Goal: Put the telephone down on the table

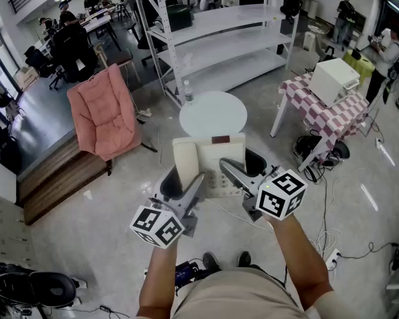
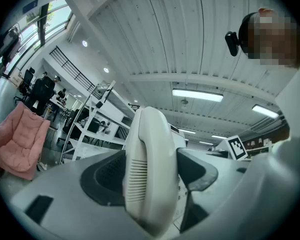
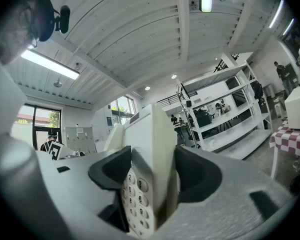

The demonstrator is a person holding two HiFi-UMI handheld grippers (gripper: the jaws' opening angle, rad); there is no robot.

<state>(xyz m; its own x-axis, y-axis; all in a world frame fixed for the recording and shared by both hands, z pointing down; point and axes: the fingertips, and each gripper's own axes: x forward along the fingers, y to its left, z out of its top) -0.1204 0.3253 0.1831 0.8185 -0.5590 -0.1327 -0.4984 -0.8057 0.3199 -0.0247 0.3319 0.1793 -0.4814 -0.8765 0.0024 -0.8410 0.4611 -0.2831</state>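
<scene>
Telephone (image 1: 209,161) up in the air, pinched by both claws, not yet on the worktop (image 1: 213,111).
Head view: the cream telephone hung on the near side of the round white worktop, left claw (image 1: 181,181) at its left edge, right claw (image 1: 245,168) at its right. Left gripper view: the claw pinched the handset (image 2: 147,174) edgewise. Right gripper view: the claw clamped the body, keypad (image 3: 137,199) facing left.

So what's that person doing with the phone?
A person is holding a phone up in the air with two grippers. The left gripper is clamped on the handset side, the right gripper on the keypad side. The round table is just ahead, and the phone is not on it yet.
</scene>
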